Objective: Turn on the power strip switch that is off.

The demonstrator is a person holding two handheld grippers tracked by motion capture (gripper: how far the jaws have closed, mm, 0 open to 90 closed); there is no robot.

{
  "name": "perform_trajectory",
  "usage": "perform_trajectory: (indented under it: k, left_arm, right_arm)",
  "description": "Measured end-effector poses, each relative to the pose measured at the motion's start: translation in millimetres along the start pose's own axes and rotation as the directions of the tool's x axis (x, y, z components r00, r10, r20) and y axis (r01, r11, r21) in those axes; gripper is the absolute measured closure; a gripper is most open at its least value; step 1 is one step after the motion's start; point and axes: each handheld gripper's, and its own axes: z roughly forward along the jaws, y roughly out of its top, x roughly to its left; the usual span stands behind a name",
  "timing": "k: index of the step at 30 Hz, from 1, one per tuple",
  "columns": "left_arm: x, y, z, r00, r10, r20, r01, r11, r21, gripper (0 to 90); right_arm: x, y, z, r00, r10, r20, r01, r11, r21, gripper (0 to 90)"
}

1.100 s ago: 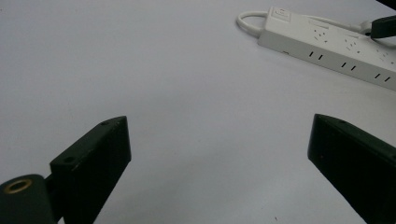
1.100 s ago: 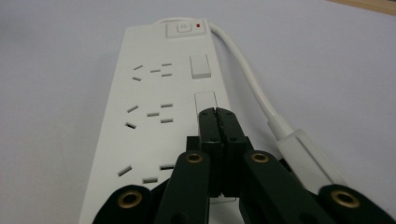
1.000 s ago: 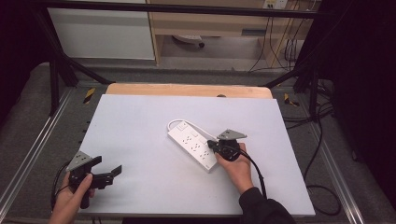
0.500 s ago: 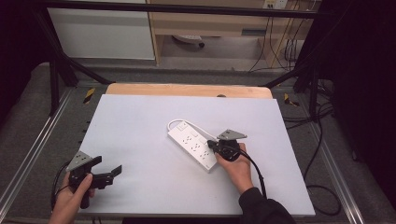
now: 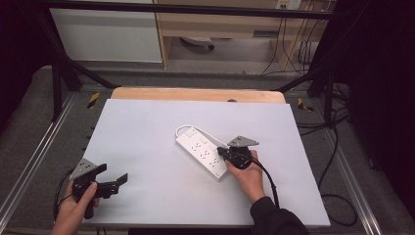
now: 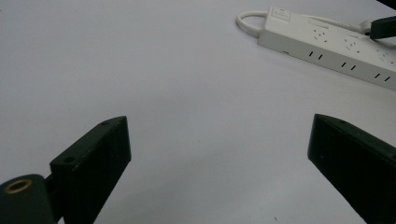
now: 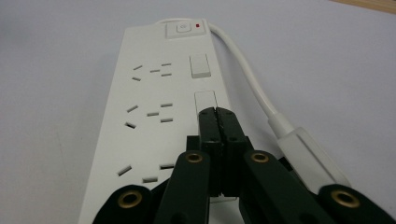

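Observation:
A white power strip (image 5: pixel 201 151) lies slanted on the white table top (image 5: pixel 147 132), its cord looping from the far end. My right gripper (image 5: pixel 221 152) is shut with nothing between its jaws. In the right gripper view its closed tips (image 7: pixel 215 115) sit over a small rocker switch (image 7: pixel 204 99) on the power strip (image 7: pixel 149 116); whether they touch it I cannot tell. Near the front left corner my left gripper (image 5: pixel 111 174) stands wide open and holds nothing. In the left gripper view it (image 6: pixel 219 140) hovers over bare table, with the strip (image 6: pixel 327 46) far ahead.
The strip's white cord (image 7: pixel 254 91) runs along the right of my shut jaws. A wooden board edge (image 5: pixel 195 94) borders the table's far side. Metal rails (image 5: pixel 44 142) flank the table, and black cables (image 5: pixel 337 147) hang on the right.

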Motion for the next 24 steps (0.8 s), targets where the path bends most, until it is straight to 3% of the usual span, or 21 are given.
perform_trajectory:
  k: [24]
  left_arm:
    - [0.4,0.0,-0.2,1.0,0.0,0.002,0.0,1.0,0.0,6.0]
  right_arm:
    - [0.5,-0.8,2.7,1.0,0.004,0.001,-0.004,1.0,0.007,90.0]
